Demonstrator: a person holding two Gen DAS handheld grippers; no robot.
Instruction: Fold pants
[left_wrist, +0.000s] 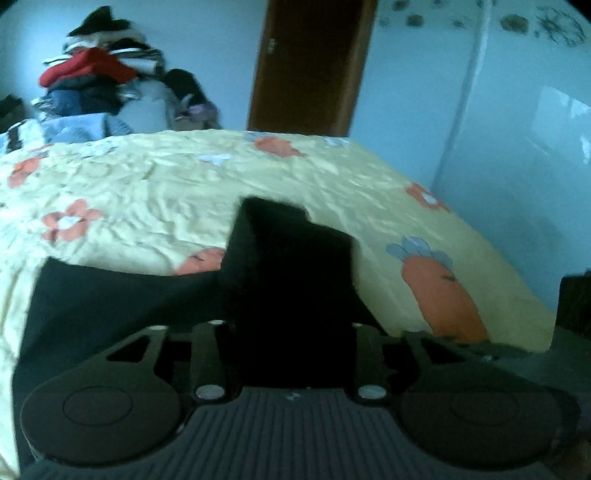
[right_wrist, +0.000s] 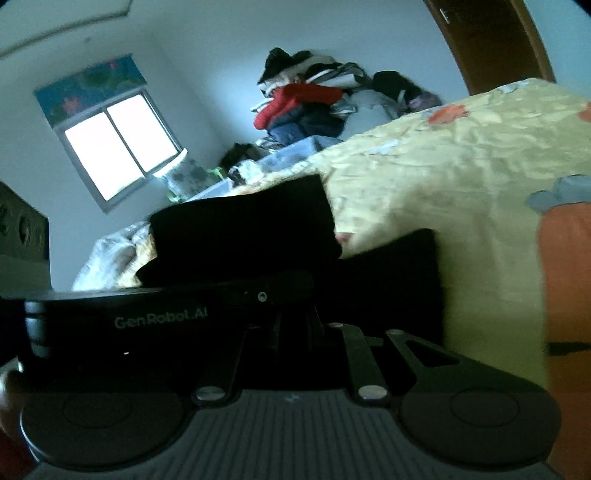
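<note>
Black pants (left_wrist: 110, 302) lie on a yellow bedspread (left_wrist: 184, 192) printed with carrots and flowers. In the left wrist view a raised fold of the black cloth fills the gap in front of my left gripper (left_wrist: 291, 258). Its linkage bars stand apart, and the fingertips are lost against the dark cloth. In the right wrist view a flap of the pants (right_wrist: 243, 229) stands up off the bed just ahead of my right gripper (right_wrist: 291, 299). Its bars converge, shut on the cloth. The left gripper's casing (right_wrist: 159, 321), marked GenRobot.AI, crosses low in front and hides the right fingertips.
A pile of clothes (left_wrist: 92, 74) sits at the far end of the bed, also visible as a pile of clothes (right_wrist: 306, 103). A brown door (left_wrist: 310, 66) and a pale wardrobe (left_wrist: 498, 147) stand beyond the bed's right edge. A window (right_wrist: 118, 147) is on the far wall.
</note>
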